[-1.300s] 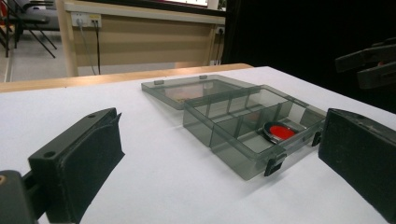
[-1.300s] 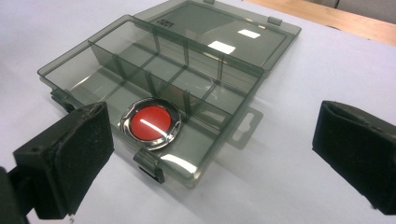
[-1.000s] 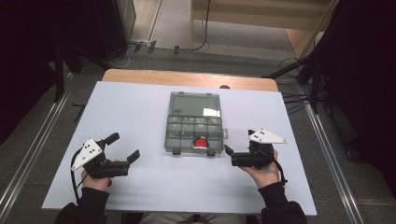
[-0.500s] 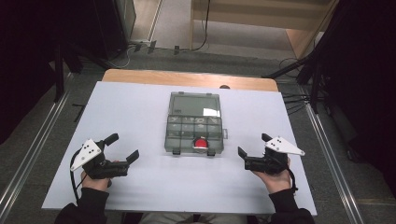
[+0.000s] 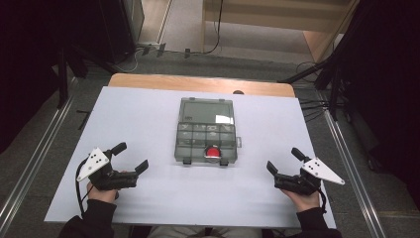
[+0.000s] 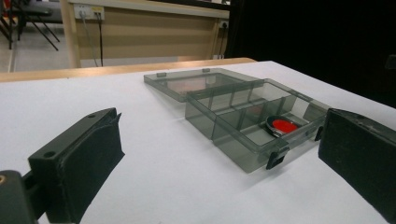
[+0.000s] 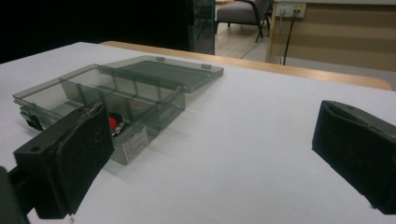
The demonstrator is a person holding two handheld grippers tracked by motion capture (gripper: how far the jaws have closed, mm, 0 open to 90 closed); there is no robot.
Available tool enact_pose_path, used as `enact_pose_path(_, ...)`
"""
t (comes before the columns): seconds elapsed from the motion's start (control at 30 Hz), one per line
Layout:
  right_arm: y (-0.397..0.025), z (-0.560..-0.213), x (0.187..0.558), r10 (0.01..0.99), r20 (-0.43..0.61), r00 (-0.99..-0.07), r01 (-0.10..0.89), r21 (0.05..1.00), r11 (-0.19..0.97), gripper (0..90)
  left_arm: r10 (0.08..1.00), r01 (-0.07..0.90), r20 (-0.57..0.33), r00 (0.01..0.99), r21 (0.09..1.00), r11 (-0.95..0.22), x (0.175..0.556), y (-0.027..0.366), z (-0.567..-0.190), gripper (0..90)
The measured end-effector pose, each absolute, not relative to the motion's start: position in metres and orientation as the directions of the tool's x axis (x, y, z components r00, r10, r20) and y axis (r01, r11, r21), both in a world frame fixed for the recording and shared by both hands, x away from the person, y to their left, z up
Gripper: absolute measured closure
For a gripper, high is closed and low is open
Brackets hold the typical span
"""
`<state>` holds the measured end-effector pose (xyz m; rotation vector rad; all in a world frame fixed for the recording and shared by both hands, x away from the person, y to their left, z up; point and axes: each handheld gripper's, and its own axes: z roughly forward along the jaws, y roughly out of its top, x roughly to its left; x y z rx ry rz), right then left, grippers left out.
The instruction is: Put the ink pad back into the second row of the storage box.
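Note:
A smoky clear compartment box (image 5: 198, 159) lies open at the middle of the white table, its lid (image 5: 206, 110) folded flat toward the far side. A round red-topped piece (image 5: 213, 151) sits in a front compartment. My left gripper (image 5: 132, 155) rests at the near left, open and empty, jaws aimed at the box. At the near right, my right gripper (image 5: 282, 158) is also open and empty. The left gripper view has the box (image 6: 238, 149) and red piece (image 6: 284, 125) between its jaws (image 6: 219, 158). In the right gripper view the box (image 7: 133, 142) and red piece (image 7: 113, 122) lie left of the gripper (image 7: 210, 140).
The white tabletop (image 5: 148, 119) has a wooden strip (image 5: 198, 84) along its far edge. Metal rails (image 5: 346, 148) run down both sides, with cables (image 5: 312, 106) on the floor at the far right. Bare white surface lies between each gripper and the box.
My right gripper has drawn back from the box, moving right and toward the near edge. The left gripper and the box have stayed put.

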<state>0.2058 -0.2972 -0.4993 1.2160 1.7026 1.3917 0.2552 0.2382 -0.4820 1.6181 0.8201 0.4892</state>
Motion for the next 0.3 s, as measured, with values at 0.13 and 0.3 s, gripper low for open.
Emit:
enact_pose_path(0.13, -0.2998, -0.5058, 0.2032, 0.924, 0.09, -0.371, 0.286, 0.958, 0.022, 0.0, 0.737, 0.24, -0.123, 0.665, 0.969, -0.054, 0.2551, 0.2379, -0.4818, 0.0)
enact_pose_path(0.3, -0.2984, -0.5059, 0.2036, 0.924, 0.076, -0.374, 0.278, 0.96, 0.034, 0.0, 0.74, 0.239, -0.124, 0.662, 0.97, -0.052, 0.2559, 0.2388, -0.4819, 0.0)
